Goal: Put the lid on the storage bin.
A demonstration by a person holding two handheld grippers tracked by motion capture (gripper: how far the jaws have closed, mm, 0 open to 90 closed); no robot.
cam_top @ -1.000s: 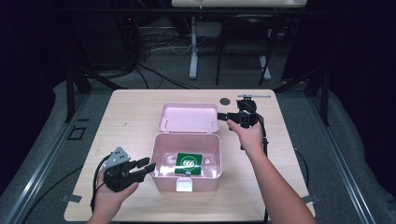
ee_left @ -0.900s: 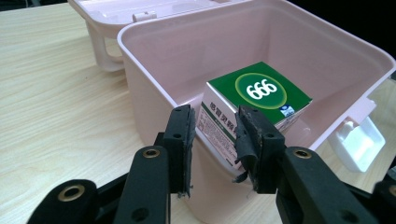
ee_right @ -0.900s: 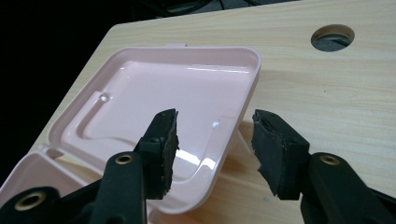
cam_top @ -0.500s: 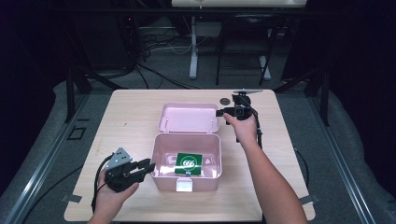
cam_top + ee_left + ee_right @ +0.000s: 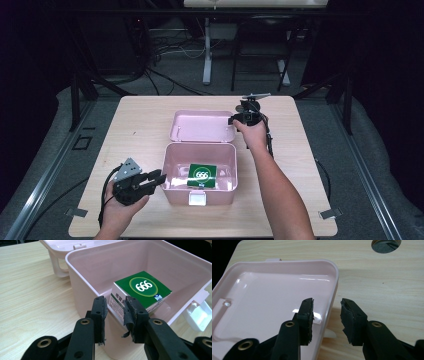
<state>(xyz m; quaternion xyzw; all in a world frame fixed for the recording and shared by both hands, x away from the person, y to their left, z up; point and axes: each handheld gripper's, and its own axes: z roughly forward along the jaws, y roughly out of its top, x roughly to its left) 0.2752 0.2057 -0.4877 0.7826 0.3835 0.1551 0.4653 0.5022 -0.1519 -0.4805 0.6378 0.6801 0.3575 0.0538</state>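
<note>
A pink box (image 5: 220,196) stands open mid-table, its lid (image 5: 202,125) lying flat behind it. A green carton (image 5: 202,174) marked 666 lies inside. My left gripper (image 5: 159,177) is at the box's left front wall. In the left gripper view its jaws (image 5: 116,302) have just been closing. They stand narrow around the box rim (image 5: 80,272), with the carton (image 5: 142,287) beyond, and no pad visibly presses. My right gripper (image 5: 233,120) is at the lid's right edge. Its jaws (image 5: 327,302) have just been closing and straddle the lid (image 5: 262,295) rim without touching it.
A white latch (image 5: 198,199) sits on the box's front wall. There is a round cable hole (image 5: 386,245) in the wooden table behind the lid. Bare tabletop (image 5: 140,125) lies left and right of the box. Dark floor with cables surrounds the table.
My right gripper has moved left and down from beside the lid to its right edge, with its jaws narrowing. The left hand stayed put while its jaws narrowed at the box wall.
</note>
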